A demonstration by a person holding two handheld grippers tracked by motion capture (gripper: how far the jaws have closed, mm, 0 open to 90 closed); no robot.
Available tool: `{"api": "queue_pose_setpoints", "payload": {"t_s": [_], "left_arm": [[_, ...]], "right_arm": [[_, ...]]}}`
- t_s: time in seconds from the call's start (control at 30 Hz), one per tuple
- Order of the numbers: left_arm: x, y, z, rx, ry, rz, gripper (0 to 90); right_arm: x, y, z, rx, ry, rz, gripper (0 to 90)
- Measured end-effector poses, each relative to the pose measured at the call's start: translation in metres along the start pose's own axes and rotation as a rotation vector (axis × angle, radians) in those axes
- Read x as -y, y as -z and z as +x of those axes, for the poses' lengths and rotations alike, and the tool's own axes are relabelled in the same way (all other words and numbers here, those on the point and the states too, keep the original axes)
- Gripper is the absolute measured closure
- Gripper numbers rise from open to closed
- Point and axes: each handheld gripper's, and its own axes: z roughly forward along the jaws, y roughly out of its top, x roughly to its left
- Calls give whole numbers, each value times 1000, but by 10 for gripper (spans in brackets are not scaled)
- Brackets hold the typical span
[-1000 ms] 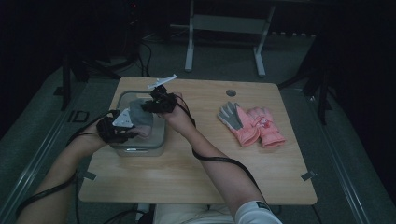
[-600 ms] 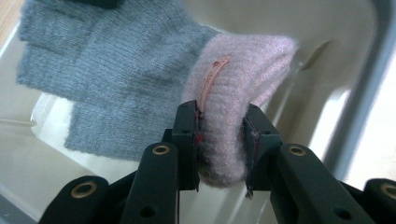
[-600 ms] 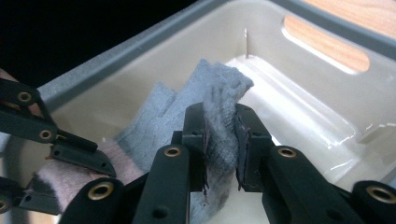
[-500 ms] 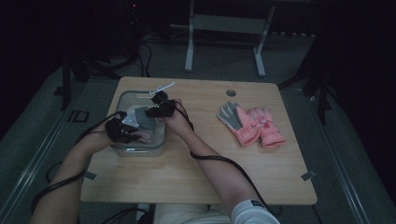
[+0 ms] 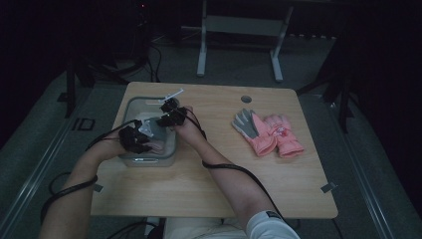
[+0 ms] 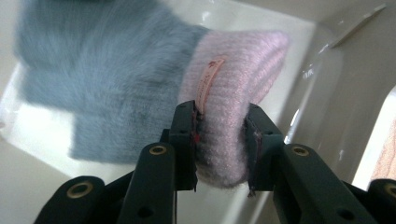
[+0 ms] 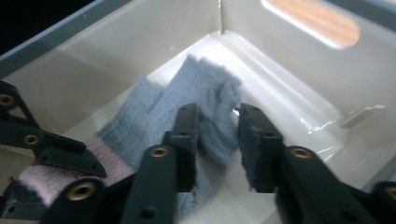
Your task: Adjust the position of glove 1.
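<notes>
Now, high view, bin: a clear plastic bin (image 5: 130, 105) is sitting on the left part of the wooden tabletop (image 5: 209, 184).
High view, left gripper: the left gripper (image 5: 141, 142) is reaching down into the near side of the bin.
High view, right gripper: the right gripper (image 5: 161, 118) is reaching into the bin from its right side, close to the left one.
High view, spare gloves: a pair of pink gloves (image 5: 268, 132) with grey palms is lying on the right part of the tabletop, well apart from the bin.
High view, hole: a round hole (image 5: 246, 99) is showing in the tabletop near its far edge.
Left gripper view, glove: a grey-blue glove (image 6: 121, 88) with a pink knitted cuff (image 6: 233, 93) is lying inside the bin (image 6: 322, 107), fingers pointing away.
Left gripper view, grip: the left gripper (image 6: 220, 140) is clamping the pink cuff, both pads pressing into the knit, a small pink label (image 6: 208, 84) standing just above one pad.
Right gripper view, glove: the grey-blue glove (image 7: 154, 112) is resting in a corner of the bin (image 7: 299, 79), its pink cuff (image 7: 70, 172) lying toward the left gripper (image 7: 51, 149).
Right gripper view, grip: the right gripper (image 7: 215, 135) has just been opening; its jaws are standing parted around the blurred grey fingertips, and a gap is showing beside one pad, so it is no longer pinching them.
</notes>
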Motion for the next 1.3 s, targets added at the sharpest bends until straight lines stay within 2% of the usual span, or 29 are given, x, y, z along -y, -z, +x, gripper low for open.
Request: {"api": "queue_pose_setpoints", "payload": {"t_s": [0.1, 0.17, 0.3, 0.33, 0.37, 0.4, 0.53, 0.57, 0.63, 0.7, 0.87, 1.13, 1.3], "left_arm": [[1, 1, 3, -1, 17, -10, 672], [1, 1, 4, 1, 22, 3, 631], [0, 4, 4, 10, 45, -7, 482], [0, 8, 5, 8, 67, -20, 482], [-1, 13, 5, -24, 73, -32, 412], [-2, 16, 4, -33, 75, -46, 416], [-8, 28, 2, -45, 101, -93, 415], [-10, 32, 2, -41, 119, -112, 398], [-15, 37, -2, -49, 128, -145, 371], [-21, 40, -5, -66, 118, -145, 351], [-33, 43, -14, -58, 114, -160, 353], [-54, 50, -28, -19, 84, -189, 354], [-70, 52, -40, 21, 61, -236, 354]], "right_arm": [[-1, 6, -2, -17, -11, -18, 603], [-1, 11, -3, -20, -7, -22, 570], [0, 18, -4, -38, -17, -37, 535], [0, 20, -4, -48, -18, -40, 523], [2, 26, -3, -52, -6, -47, 517], [2, 28, -3, -55, 0, -50, 519], [4, 41, -2, -72, 15, -81, 547], [5, 44, -2, -75, 14, -84, 550], [6, 51, -2, -76, 23, -98, 555], [8, 60, -3, -81, 22, -112, 558], [17, 77, -4, -80, 26, -130, 565], [41, 106, -13, -60, 21, -153, 575], [54, 125, -20, -43, 17, -172, 581]]}}
